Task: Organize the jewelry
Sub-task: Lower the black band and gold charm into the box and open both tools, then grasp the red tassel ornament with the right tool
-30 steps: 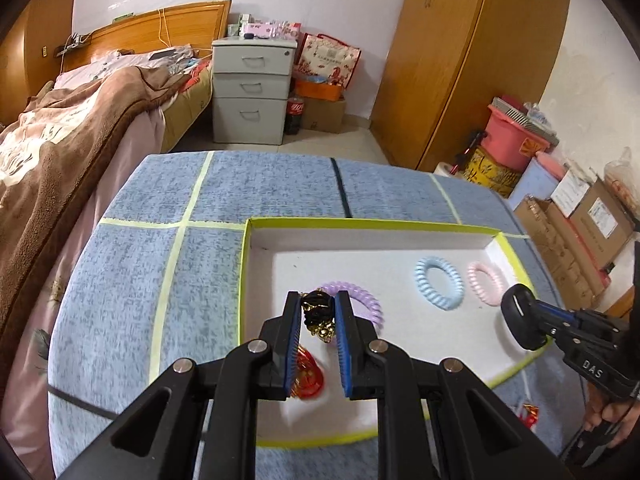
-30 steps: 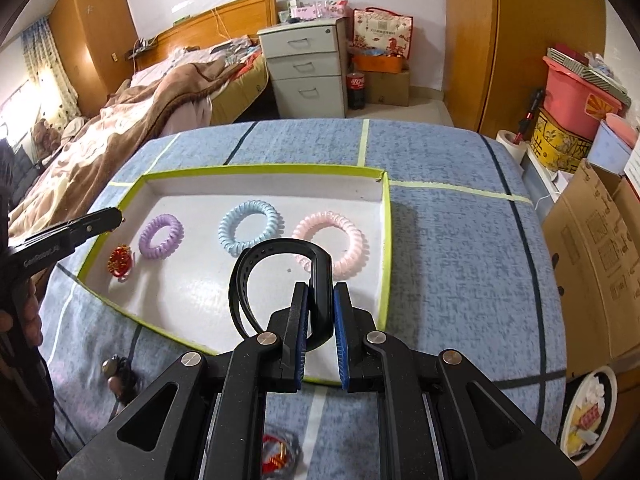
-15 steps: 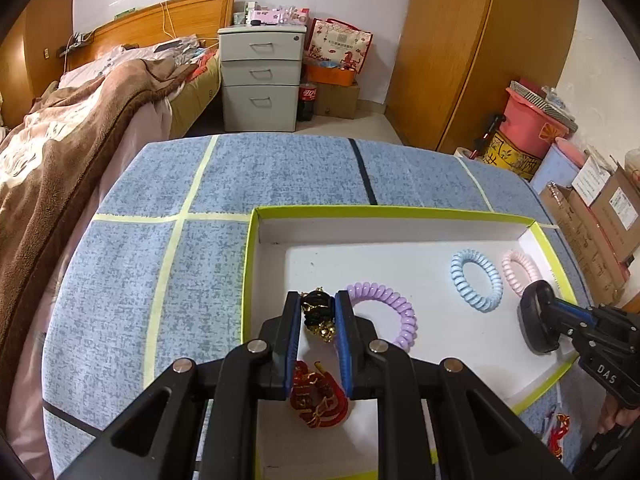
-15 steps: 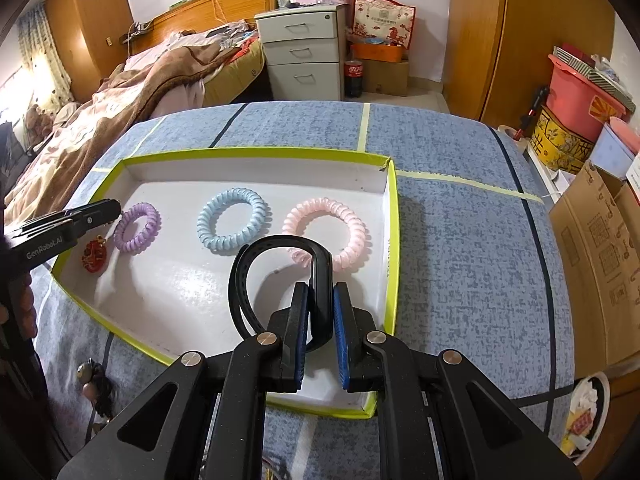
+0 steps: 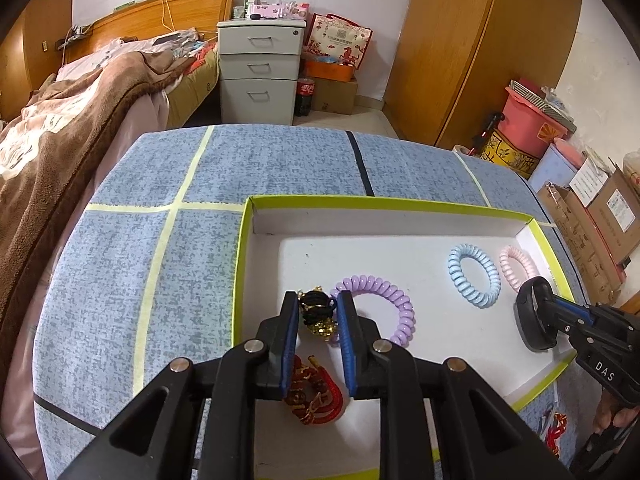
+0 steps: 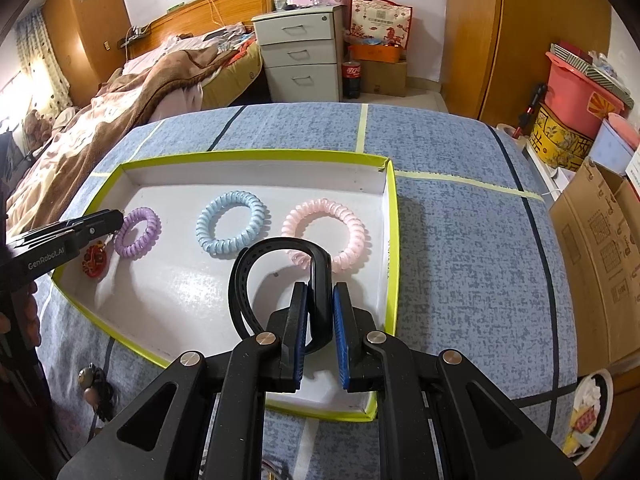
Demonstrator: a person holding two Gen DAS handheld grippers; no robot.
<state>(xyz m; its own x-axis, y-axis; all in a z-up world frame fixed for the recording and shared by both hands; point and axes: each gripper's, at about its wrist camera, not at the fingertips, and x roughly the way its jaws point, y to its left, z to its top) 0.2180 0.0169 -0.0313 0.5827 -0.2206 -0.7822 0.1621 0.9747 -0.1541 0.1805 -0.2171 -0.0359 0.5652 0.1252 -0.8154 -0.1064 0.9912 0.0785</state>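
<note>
A white tray with a yellow-green rim [image 5: 372, 203] [image 6: 256, 156] lies on the blue table. In it are a purple coil band [image 5: 380, 308] [image 6: 137, 232], a blue coil band [image 5: 474, 274] [image 6: 231, 229], a pink coil band [image 5: 518, 266] [image 6: 325, 235] and a red cord bracelet [image 5: 316, 394] [image 6: 95, 259]. My left gripper [image 5: 318, 312] is shut on a black and gold bracelet [image 5: 318, 314], low over the tray's left part beside the purple band. My right gripper [image 6: 320, 304] is shut on a black watch band [image 6: 280, 276] over the tray's near right corner.
A bed [image 5: 60, 128] stands left of the table, a grey drawer unit [image 5: 260, 68] and a wardrobe [image 5: 480, 48] behind it. Boxes [image 5: 592, 216] stand on the right. A dark beaded piece [image 6: 94, 384] and a red trinket [image 5: 554, 432] lie on the cloth outside the tray.
Both grippers have moved forward and lower over the tray, each still holding its piece. The red bracelet now lies under the left gripper's fingers.
</note>
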